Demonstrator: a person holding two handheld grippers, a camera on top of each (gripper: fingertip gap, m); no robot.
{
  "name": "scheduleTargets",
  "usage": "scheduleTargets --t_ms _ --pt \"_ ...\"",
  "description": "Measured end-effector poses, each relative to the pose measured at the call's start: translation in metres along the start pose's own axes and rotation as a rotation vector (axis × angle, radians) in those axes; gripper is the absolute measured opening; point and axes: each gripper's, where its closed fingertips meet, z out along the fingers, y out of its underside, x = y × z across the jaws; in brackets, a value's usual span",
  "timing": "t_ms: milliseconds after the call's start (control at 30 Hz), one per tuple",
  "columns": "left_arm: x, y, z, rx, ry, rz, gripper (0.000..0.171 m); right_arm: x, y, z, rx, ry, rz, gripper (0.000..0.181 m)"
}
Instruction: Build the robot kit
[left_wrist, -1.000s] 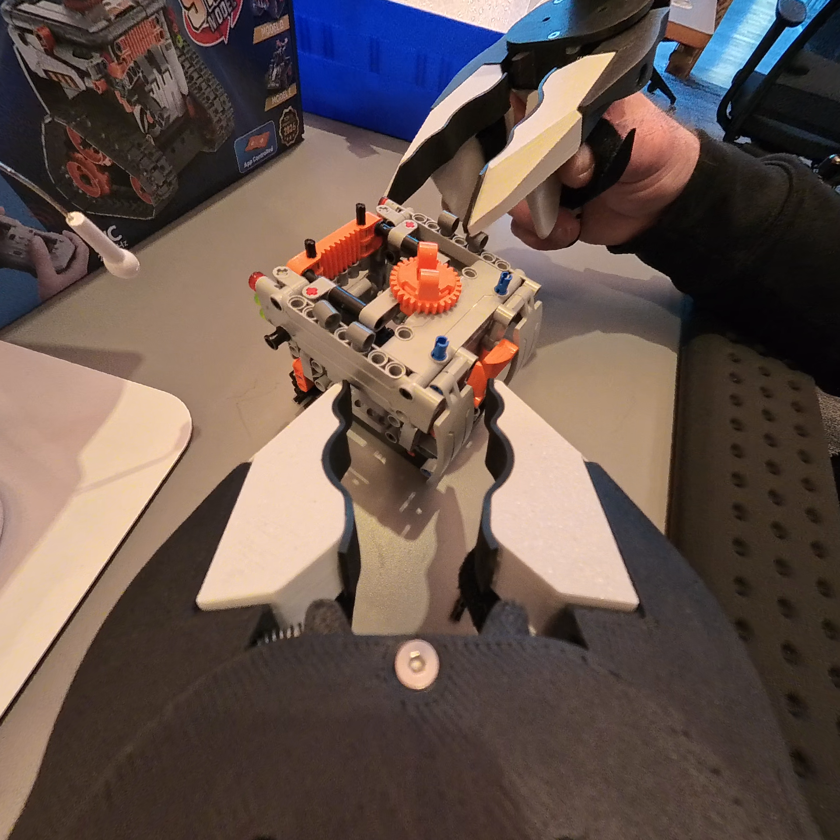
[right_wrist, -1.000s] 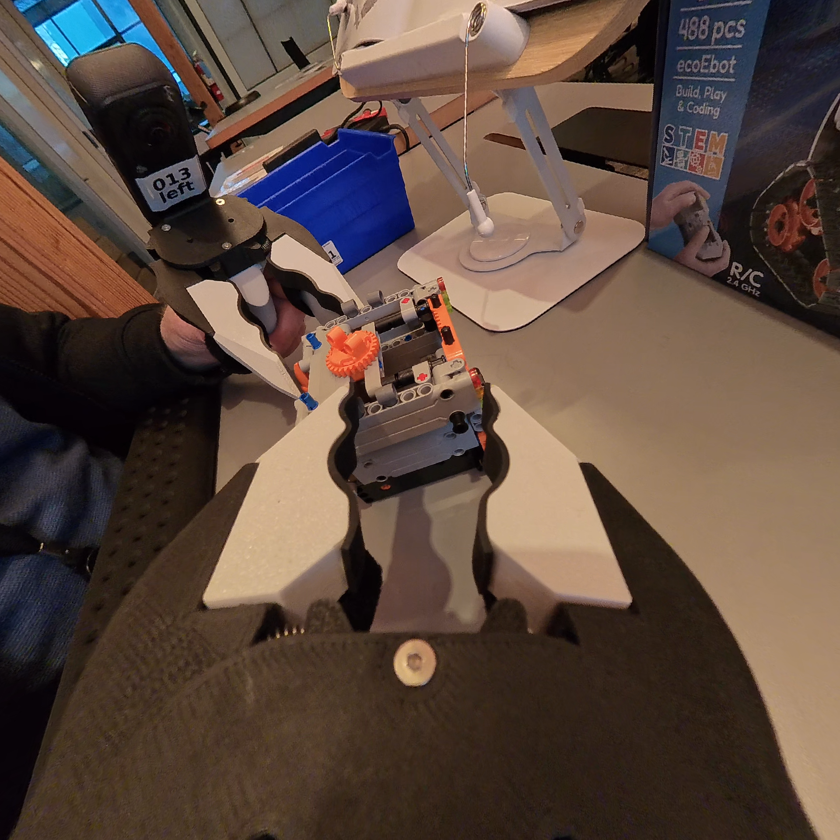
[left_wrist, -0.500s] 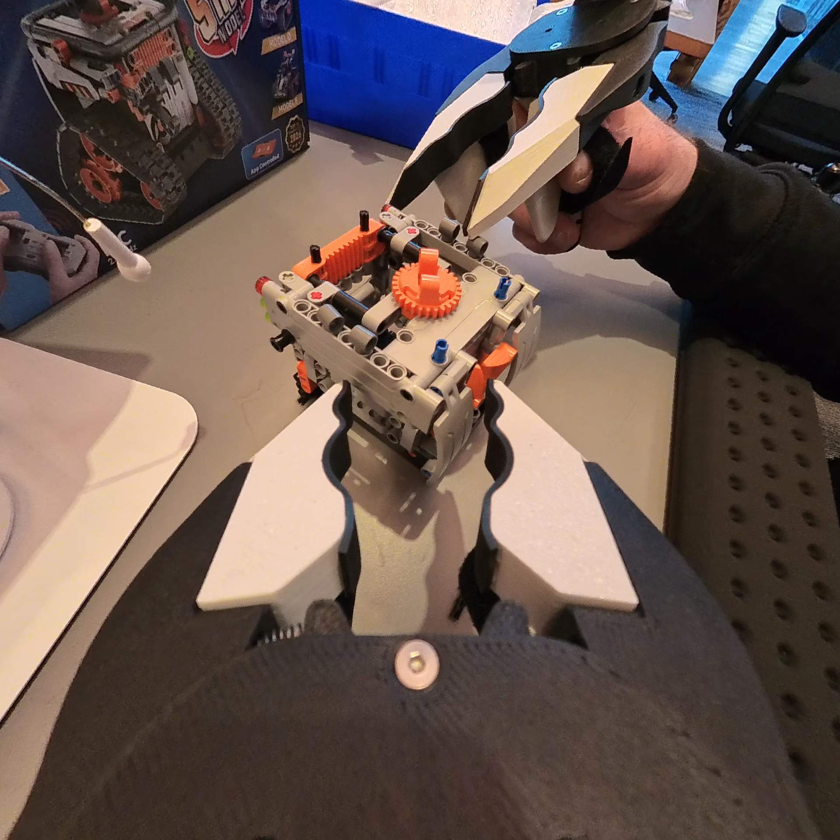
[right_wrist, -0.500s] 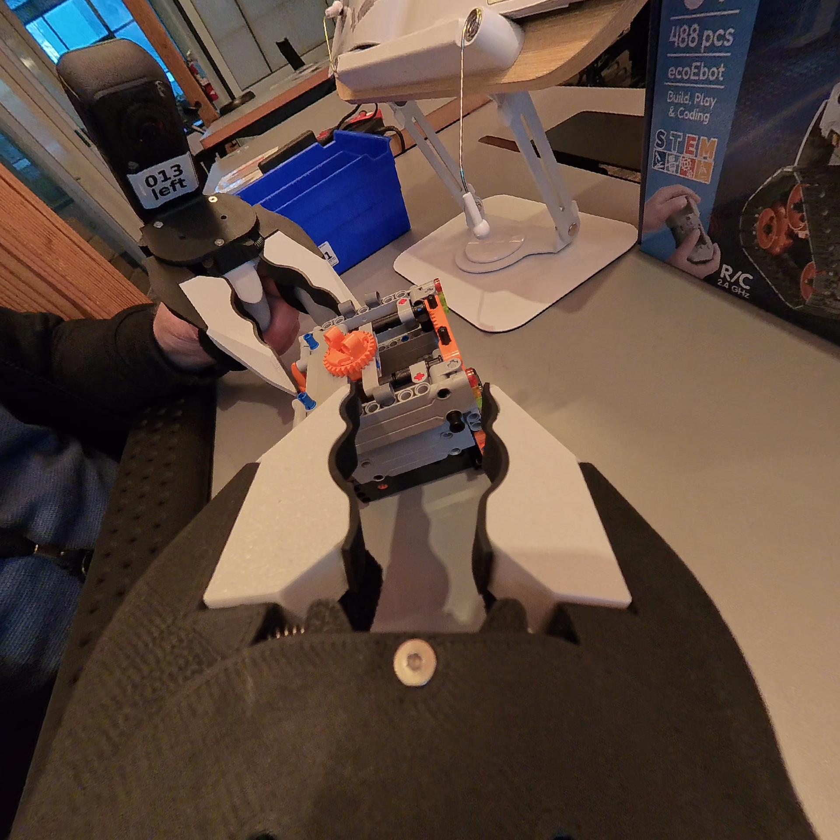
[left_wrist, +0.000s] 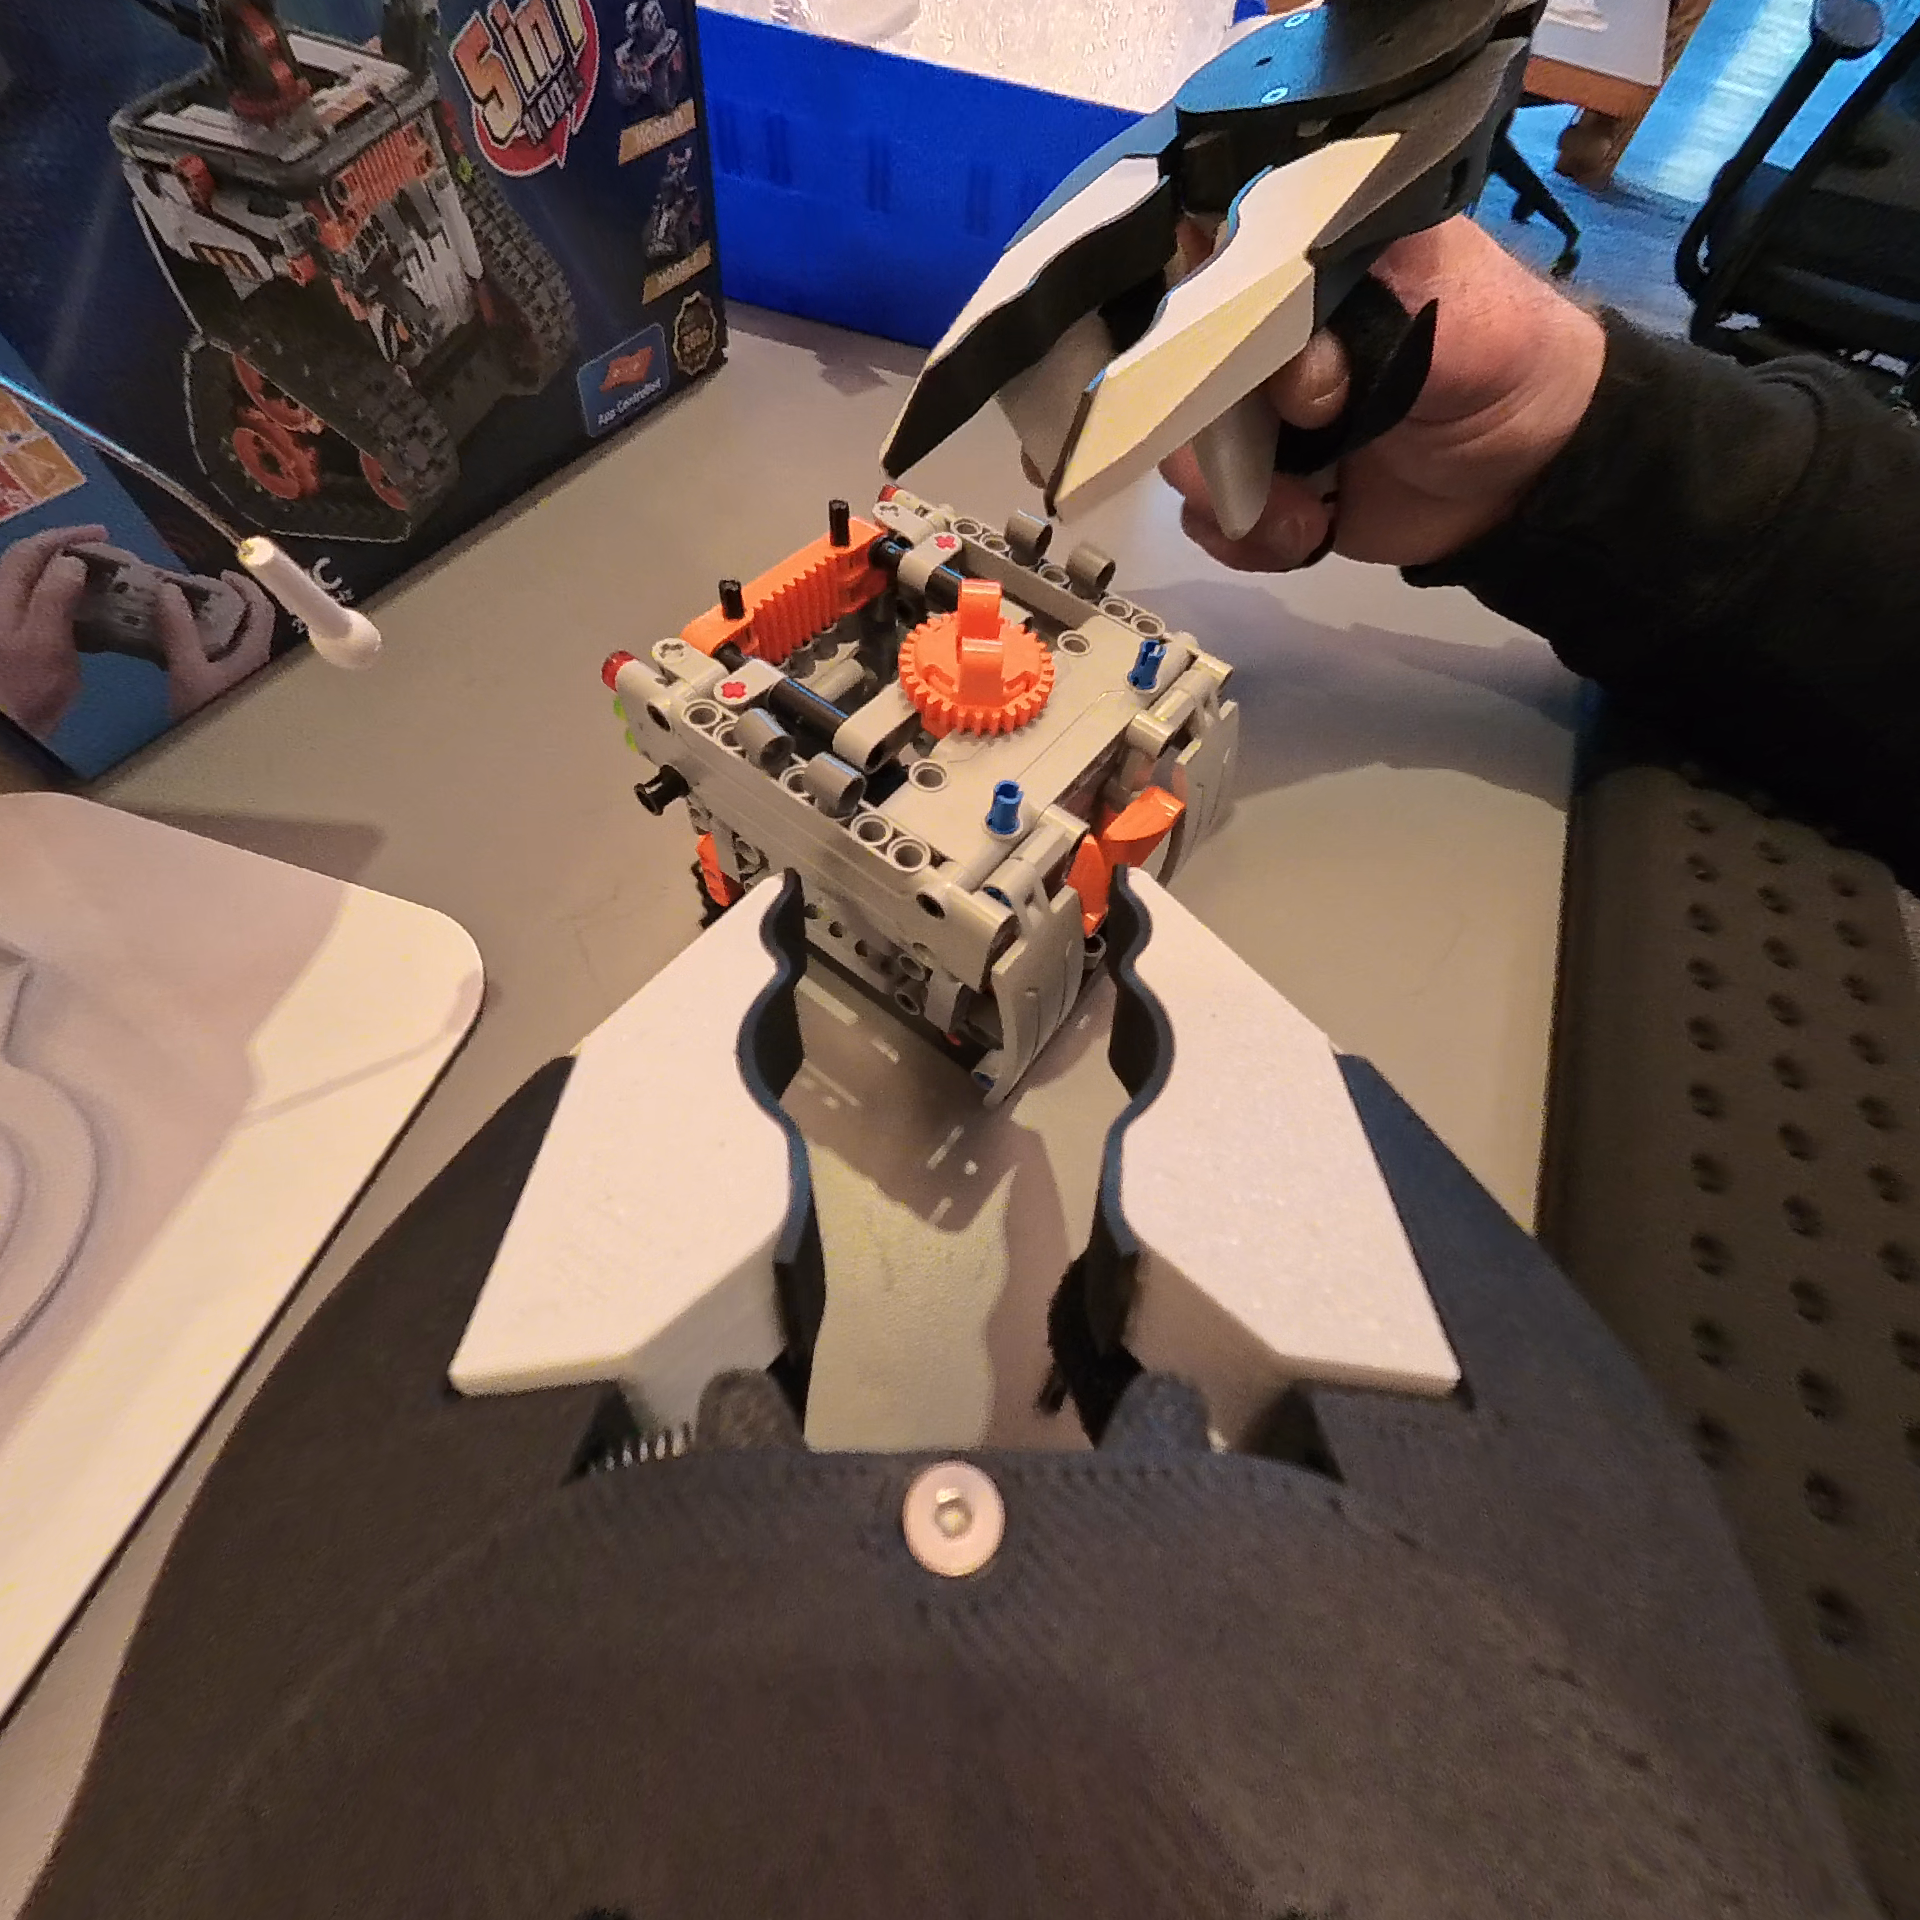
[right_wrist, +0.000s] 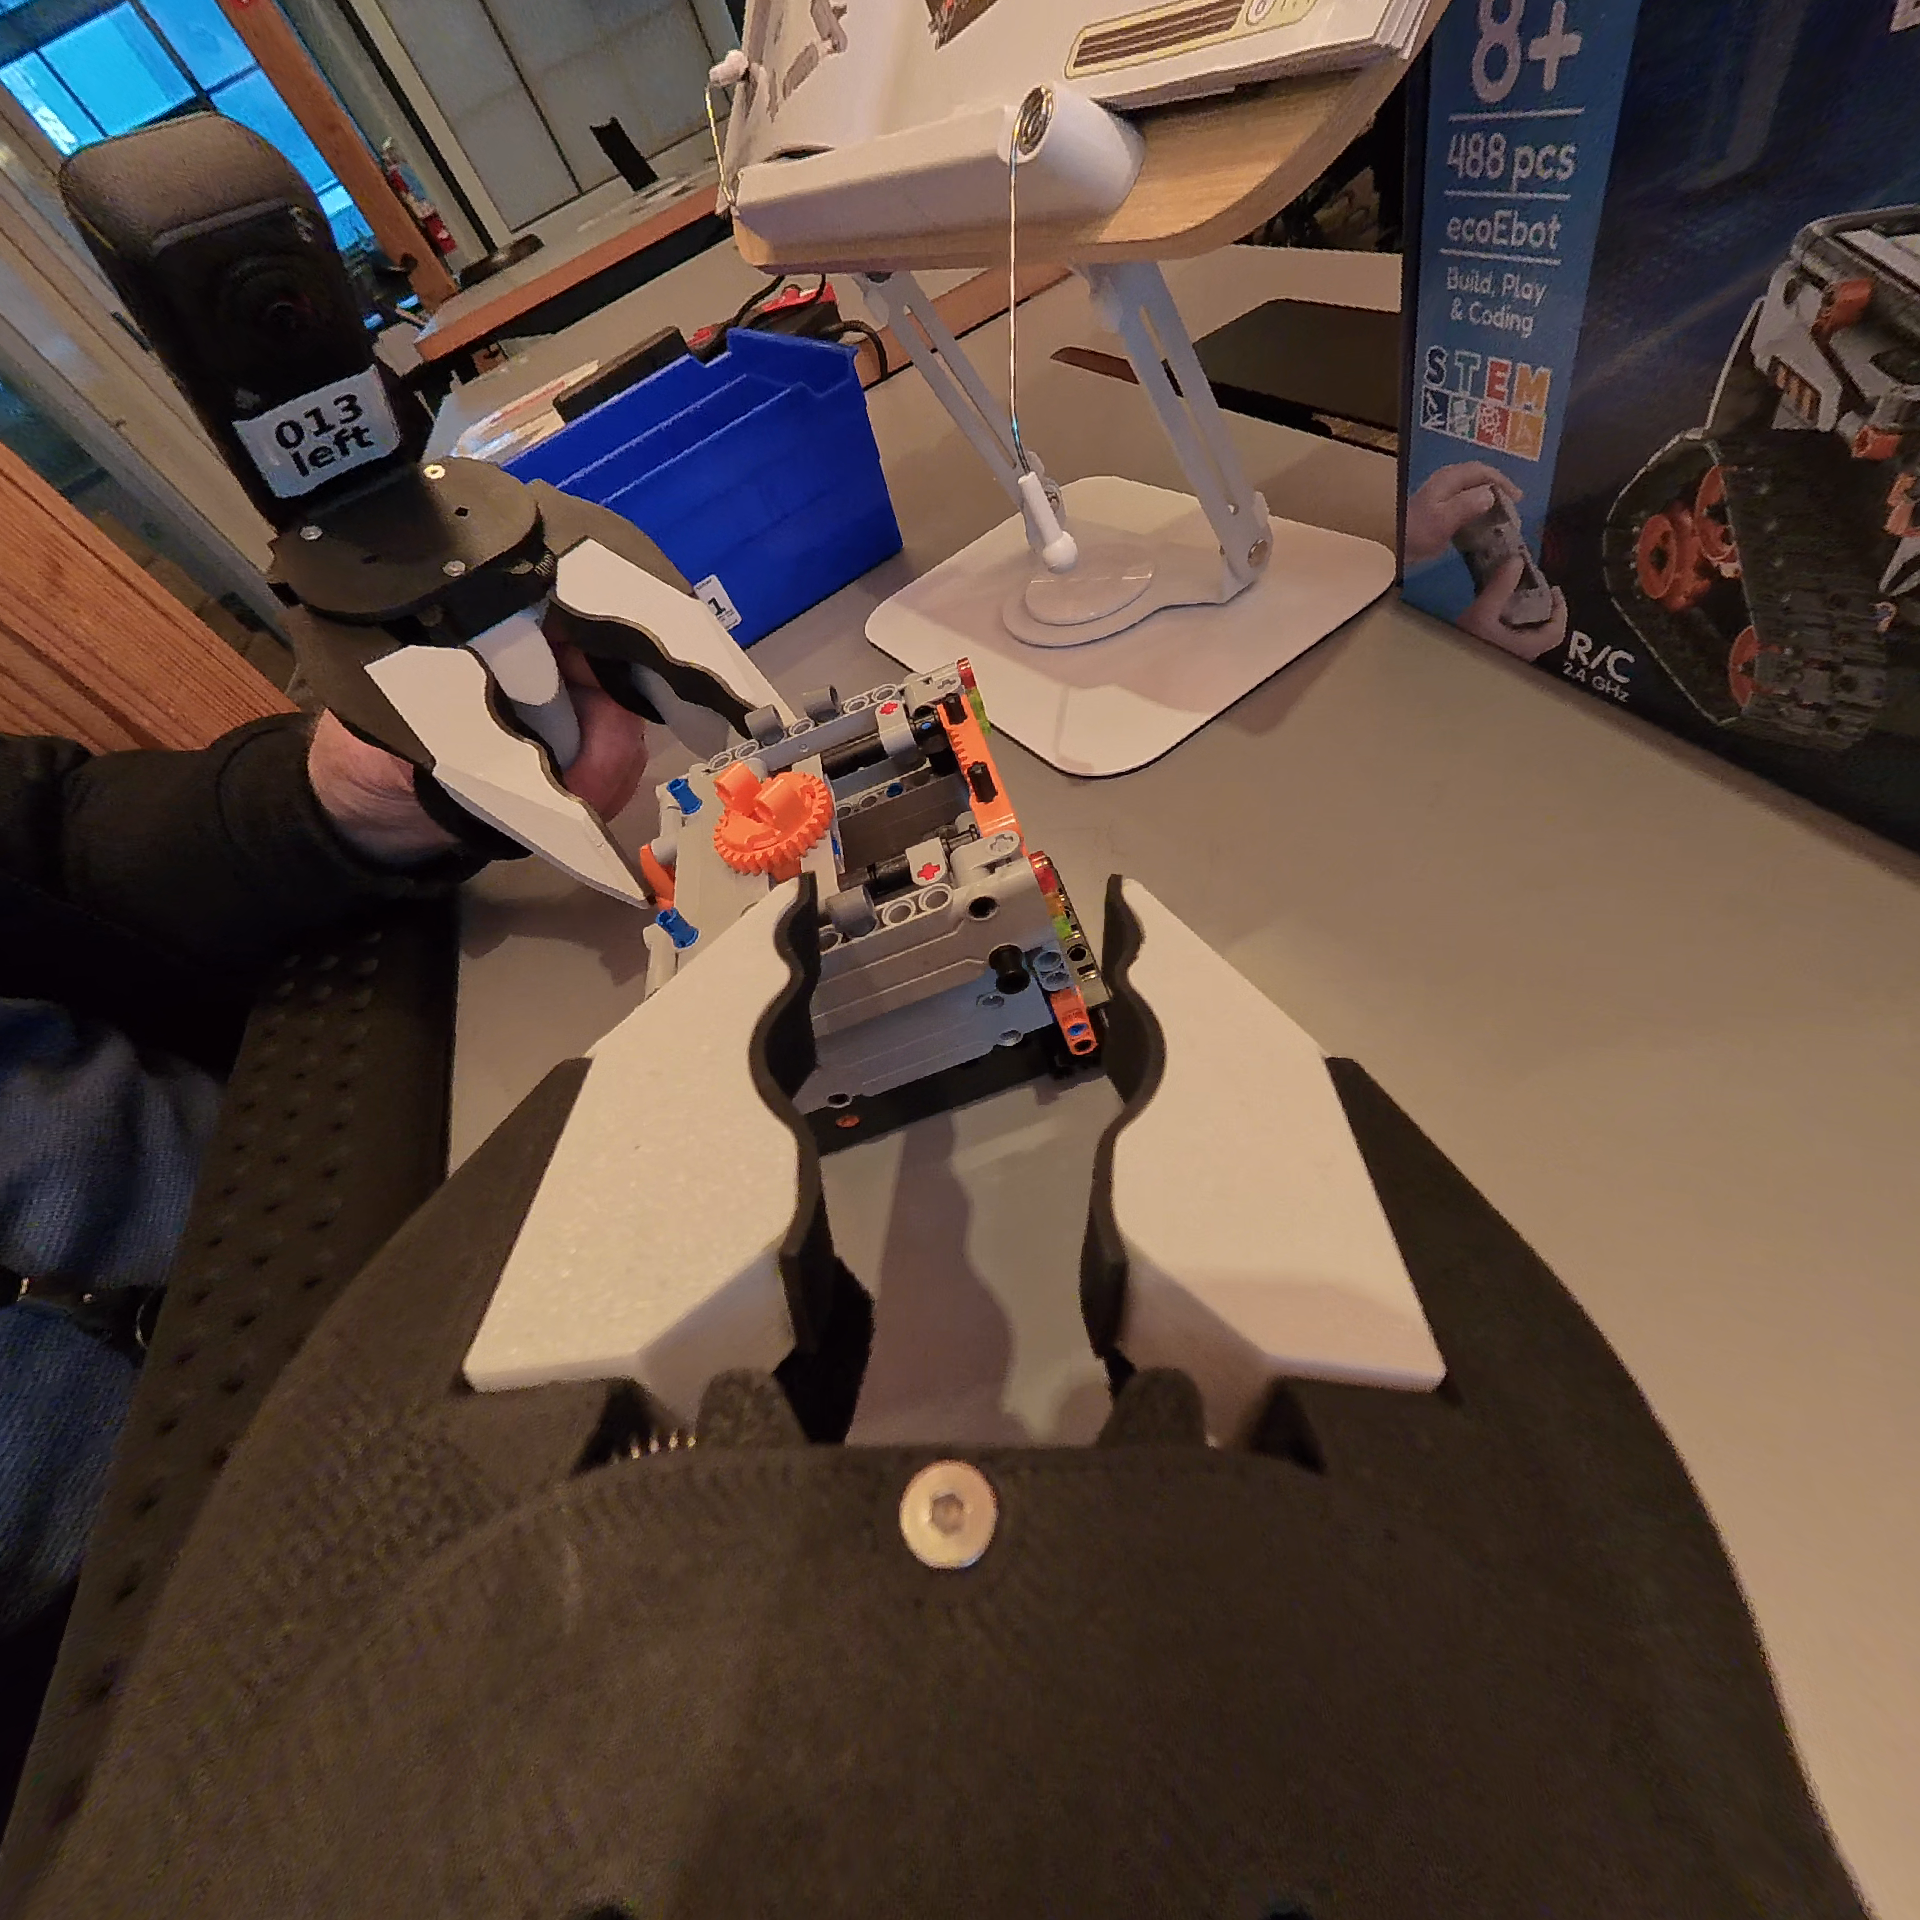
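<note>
The fingers (left_wrist: 644, 1143) of the left gripper (left_wrist: 945, 935) are spread wide on either side of the near corner of a grey-and-orange block model (left_wrist: 914, 790) and hold nothing. Whether their tips touch it I cannot tell. The right gripper (right_wrist: 951, 914) is likewise agape and empty, its fingers (right_wrist: 644, 1174) framing the opposite corner. From the left wrist view, the tips of that gripper hang just above the model's far edge.

Little has changed from a second ago. The model sits on the same spot of the tabletop (left_wrist: 499, 727), both pairs of fingers keep the same spread, and the right pair has lifted very slightly.

An orange gear (left_wrist: 975, 681) stands on top of the model, between the two pairs of fingertips. Beyond the left fingers are a toy box (left_wrist: 312, 260) and a blue bin (left_wrist: 883, 177). A white stand base (left_wrist: 208, 1039) lies to their left and a dark perforated pad (left_wrist: 1745, 1143) to their right. Nothing lies between either pair of fingers and the model.

The right hand (left_wrist: 1455, 416) grips its handle from above, pointing steeply down. The left hand (right_wrist: 364, 790) slants in from the side.
</note>
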Motion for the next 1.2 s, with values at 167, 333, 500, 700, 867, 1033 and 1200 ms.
scheduleTargets --t_ms 167,333,500,700,867,1033,1200 --pt "-0.001 -0.002 -0.006 -0.001 -0.037 0.04 0.056 0.002 -0.002 -0.002 0.009 0.018 -0.016 0.052" --pt "-0.004 -0.006 -0.019 0.006 -0.086 0.078 0.055 0.006 -0.005 -0.005 0.026 0.035 -0.017 0.051" --pt "0.004 -0.009 -0.029 0.006 -0.09 0.104 0.055 0.006 -0.008 -0.009 0.044 0.045 -0.026 0.051" --pt "0.006 -0.015 -0.072 0.035 -0.167 0.147 0.055 0.009 -0.015 -0.017 0.08 0.07 -0.034 0.049" --pt "0.004 -0.031 -0.138 0.044 -0.318 0.26 0.052 0.011 -0.024 -0.027 0.125 0.09 -0.037 0.046" --pt "-0.015 -0.042 -0.207 0.031 -0.465 0.278 0.05 0.01 -0.026 -0.03 0.136 0.095 -0.045 0.043" --pt "-0.025 -0.03 -0.228 -0.001 -0.5 0.259 0.05 0.01 -0.024 -0.028 0.128 0.093 -0.044 0.041"
